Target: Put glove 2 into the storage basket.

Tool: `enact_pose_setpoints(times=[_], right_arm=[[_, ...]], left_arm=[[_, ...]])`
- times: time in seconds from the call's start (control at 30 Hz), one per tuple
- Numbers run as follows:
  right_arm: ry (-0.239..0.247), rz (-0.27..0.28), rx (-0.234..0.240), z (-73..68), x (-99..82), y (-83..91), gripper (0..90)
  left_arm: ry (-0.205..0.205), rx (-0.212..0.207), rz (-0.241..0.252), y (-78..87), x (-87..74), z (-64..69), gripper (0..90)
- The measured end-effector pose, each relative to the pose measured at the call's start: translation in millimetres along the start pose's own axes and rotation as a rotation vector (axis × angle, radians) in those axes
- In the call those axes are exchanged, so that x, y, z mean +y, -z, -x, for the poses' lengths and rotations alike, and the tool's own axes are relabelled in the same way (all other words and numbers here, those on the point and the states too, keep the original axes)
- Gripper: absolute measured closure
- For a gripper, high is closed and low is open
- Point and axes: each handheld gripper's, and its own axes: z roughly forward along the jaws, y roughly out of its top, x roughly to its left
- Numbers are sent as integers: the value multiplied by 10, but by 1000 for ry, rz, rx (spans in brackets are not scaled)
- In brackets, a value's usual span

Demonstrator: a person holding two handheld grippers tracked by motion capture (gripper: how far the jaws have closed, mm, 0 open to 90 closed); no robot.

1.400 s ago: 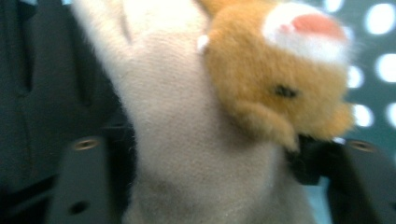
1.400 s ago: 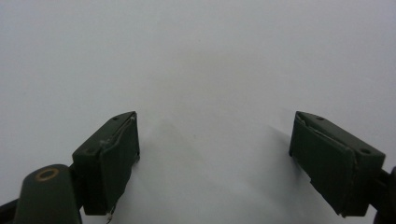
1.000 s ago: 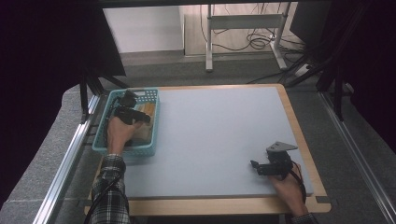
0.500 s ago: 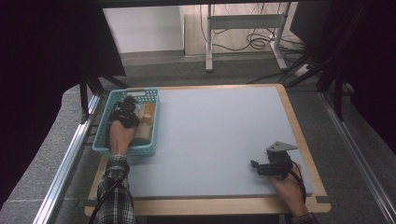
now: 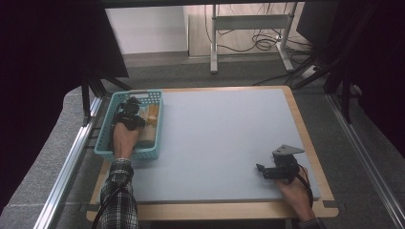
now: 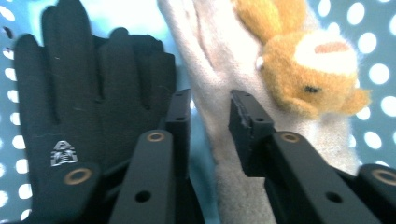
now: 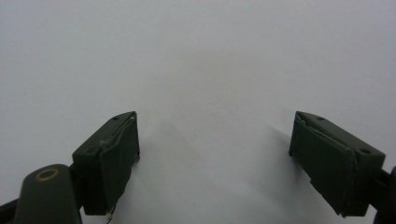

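- The left tool (image 5: 128,116) is down inside the blue basket (image 5: 106,151), at about 9 o'clock on the counter (image 5: 224,138) in the high view.
- In the left gripper view its jaws stand close together, with a narrow gap between them. They have just opened a little after closing.
- The edge of the beige glove (image 6: 219,107) lies in that gap. The pad at 3 o'clock rests against the beige cloth, but I cannot tell if the jaws really press on it.
- The black glove (image 6: 70,107) lies flat at 9 o'clock of the jaws, fingers pointing to 12 o'clock, with a small silver mark near its cuff. The left jaw lies partly over it.
- A small orange plush animal (image 6: 303,70) sits on the beige glove at about 1 o'clock of the jaws, apart from the pads.
- The basket wall with round holes shows behind the gloves.
- The left hand (image 5: 125,140) holds this tool, and a checked sleeve (image 5: 117,195) comes in from 6 o'clock.
- The right tool (image 5: 272,171) rests low over the bare counter at about 5 o'clock, well apart from the basket.
- In the right gripper view (image 7: 212,158) its jaws stand wide apart and nothing is between them, just the pale counter surface.
- The right hand (image 5: 296,191) holds it, near the wooden edge of the counter.
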Motion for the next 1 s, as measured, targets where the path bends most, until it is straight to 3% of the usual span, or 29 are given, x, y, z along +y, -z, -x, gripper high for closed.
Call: enact_pose_setpoints(times=[0.33, 0.53, 0.73, 1.0], right_arm=[[0, 0, 0, 0, 0, 0, 155], [0, 0, 0, 0, 0, 0, 155], [0, 0, 0, -1, 0, 0, 155], [0, 0, 0, -1, 0, 0, 155]], left_arm=[[16, 8, 46, 142, -22, -93, 529], [35, -21, 58, 190, -65, -186, 456], [76, -48, 90, 260, -110, -275, 381], [98, -99, 143, 339, -187, -338, 258]])
